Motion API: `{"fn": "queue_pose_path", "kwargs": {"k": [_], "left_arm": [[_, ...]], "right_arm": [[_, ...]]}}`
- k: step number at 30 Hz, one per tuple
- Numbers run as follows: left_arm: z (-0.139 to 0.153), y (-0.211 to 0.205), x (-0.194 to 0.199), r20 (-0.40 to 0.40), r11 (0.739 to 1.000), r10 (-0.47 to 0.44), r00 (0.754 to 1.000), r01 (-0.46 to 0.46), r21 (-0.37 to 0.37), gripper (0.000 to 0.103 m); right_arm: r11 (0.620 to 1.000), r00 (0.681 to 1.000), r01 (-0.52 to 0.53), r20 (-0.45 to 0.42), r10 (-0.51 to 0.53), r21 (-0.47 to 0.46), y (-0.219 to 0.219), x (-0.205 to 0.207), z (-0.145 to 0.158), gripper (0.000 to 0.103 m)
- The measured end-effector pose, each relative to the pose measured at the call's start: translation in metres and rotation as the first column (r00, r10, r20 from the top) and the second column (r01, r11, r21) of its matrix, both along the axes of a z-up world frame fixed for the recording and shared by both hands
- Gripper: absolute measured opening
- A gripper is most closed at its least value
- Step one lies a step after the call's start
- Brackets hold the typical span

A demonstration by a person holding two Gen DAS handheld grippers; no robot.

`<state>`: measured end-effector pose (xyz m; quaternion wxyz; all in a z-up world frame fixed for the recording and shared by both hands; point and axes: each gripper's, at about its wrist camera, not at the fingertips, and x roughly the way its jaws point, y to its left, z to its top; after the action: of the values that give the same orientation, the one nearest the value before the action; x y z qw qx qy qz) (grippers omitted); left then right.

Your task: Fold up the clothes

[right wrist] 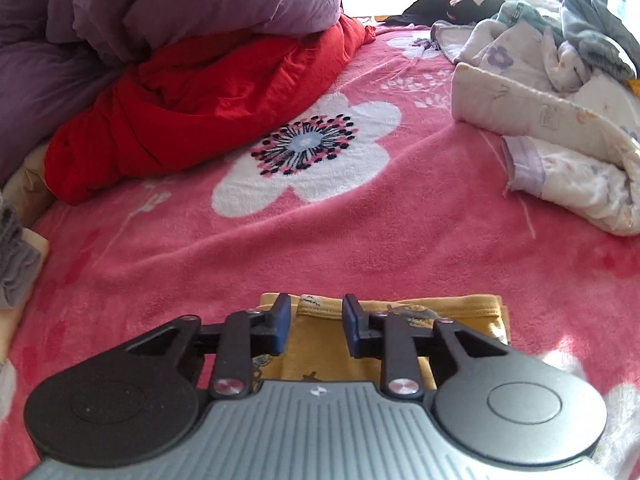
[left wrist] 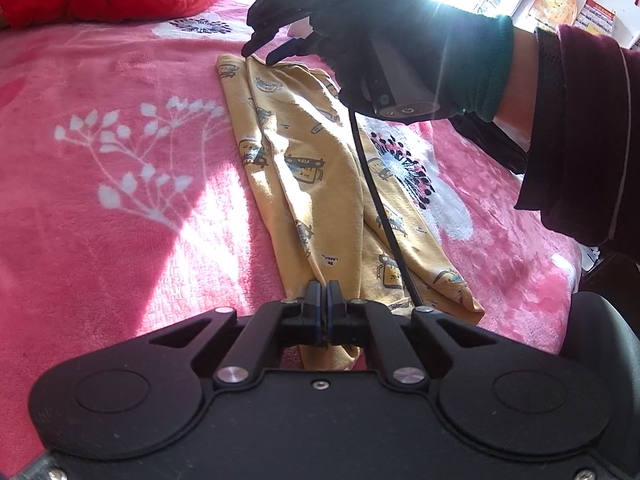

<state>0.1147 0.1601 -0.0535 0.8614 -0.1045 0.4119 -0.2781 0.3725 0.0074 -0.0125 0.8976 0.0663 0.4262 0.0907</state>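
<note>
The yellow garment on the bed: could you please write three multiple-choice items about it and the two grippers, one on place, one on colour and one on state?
1. Where does the yellow garment lie?
A. On the pink floral blanket
B. On top of the red quilt
C. On a wooden floor

2. What colour is the bedding stacked on the red quilt?
A. Green
B. Purple
C. Orange

3. How do the grippers stand?
A. Both open
B. Left gripper shut on the garment's near end, right gripper open over its far end
C. Left open, right shut

Answers:
1. A, since pink blanket shows all round the cloth.
2. B, since the purple duvet rests on the red quilt in the right wrist view.
3. B, since the left pads meet at the cloth while a clear gap shows between the right ones.
</note>
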Motion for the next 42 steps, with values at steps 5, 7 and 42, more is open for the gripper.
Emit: {"fn": "queue_pose_path", "kwargs": {"k": [5, 7, 42], "left_arm": [[0.0, 0.001, 0.001, -0.002, 1.0, -0.001, 1.0, 0.001, -0.002, 0.002], [0.0, 0.001, 0.001, -0.001, 1.0, -0.002, 1.0, 0.002, -0.002, 0.002], [0.0, 0.012, 0.001, -0.036, 0.996, 0.033, 0.999, -0.035, -0.076, 0.002]], "right_arm": [[1.0, 1.0, 0.003, 0.005, -0.003, 0.008, 0.001, 0.003, -0.002, 0.018], [1.0, 1.0, -0.003, 0.011, 0.003, 0.007, 0.001, 0.003, -0.001, 0.01], [0.998, 0.997, -0.03, 0.074, 0.025, 0.056, 0.013, 0.0, 0.014, 0.007]]}}
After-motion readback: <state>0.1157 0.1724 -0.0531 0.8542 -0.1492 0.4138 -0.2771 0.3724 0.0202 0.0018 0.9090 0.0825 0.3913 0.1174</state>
